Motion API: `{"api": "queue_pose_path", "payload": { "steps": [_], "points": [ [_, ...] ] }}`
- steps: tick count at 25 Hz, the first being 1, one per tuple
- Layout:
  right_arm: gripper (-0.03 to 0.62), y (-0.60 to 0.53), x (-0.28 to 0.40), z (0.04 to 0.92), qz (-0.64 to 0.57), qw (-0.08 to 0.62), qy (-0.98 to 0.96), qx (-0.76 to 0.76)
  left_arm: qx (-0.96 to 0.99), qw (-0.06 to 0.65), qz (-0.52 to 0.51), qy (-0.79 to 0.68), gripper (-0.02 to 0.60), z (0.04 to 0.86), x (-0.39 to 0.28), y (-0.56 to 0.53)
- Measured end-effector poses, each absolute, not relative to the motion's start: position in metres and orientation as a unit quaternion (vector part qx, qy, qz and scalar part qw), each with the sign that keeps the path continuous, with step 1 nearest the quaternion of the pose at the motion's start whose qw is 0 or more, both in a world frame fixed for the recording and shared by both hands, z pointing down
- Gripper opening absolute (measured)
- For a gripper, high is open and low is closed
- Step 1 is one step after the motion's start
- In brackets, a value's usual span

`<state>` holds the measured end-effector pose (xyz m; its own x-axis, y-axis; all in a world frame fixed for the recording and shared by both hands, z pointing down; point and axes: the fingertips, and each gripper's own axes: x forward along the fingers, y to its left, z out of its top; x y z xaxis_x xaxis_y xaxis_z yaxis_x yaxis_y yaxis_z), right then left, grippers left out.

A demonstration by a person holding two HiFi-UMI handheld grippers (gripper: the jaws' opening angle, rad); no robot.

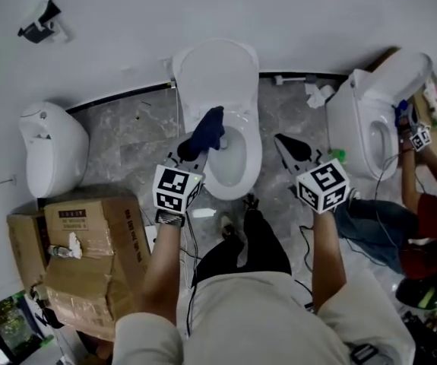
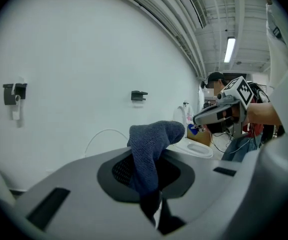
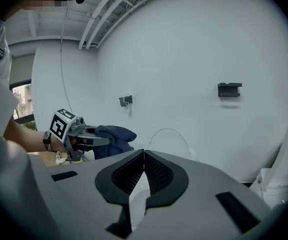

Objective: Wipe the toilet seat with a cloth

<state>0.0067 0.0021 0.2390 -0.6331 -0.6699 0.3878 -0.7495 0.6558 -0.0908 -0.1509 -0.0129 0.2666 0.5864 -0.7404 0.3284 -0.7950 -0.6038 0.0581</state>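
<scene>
Bright, even indoor light. The white wall (image 1: 127, 21) is nearly blown out in the head view, and shadows on the grey floor (image 1: 127, 143) are soft and faint. Fluorescent tube (image 2: 229, 49) glares at upper right of the left gripper view. Both gripper views show strong fisheye bend and black vignette at the corners. Cloth (image 2: 151, 149) goes near-black in its lower folds.

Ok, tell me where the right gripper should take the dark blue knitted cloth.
Probably the free bunched end of the dark blue knitted cloth, which sticks out beyond the left gripper clamped on its lower part. Come from the right side; the right gripper, shut and empty, must open first.
</scene>
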Motion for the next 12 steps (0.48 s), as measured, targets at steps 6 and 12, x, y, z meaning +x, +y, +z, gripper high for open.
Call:
{"api": "queue_pose_path", "payload": {
  "steps": [6,12],
  "points": [
    [0.029,0.014,0.001,0.171,0.085,0.138,-0.902,0.401,0.888,0.071,0.111,-0.441,0.041,0.199,-0.147,0.009],
    [0.029,0.042,-0.001,0.125,0.061,0.120,-0.906,0.400,0.891,0.028,0.090,-0.445,0.041,0.137,-0.141,0.038]
  ]
}}
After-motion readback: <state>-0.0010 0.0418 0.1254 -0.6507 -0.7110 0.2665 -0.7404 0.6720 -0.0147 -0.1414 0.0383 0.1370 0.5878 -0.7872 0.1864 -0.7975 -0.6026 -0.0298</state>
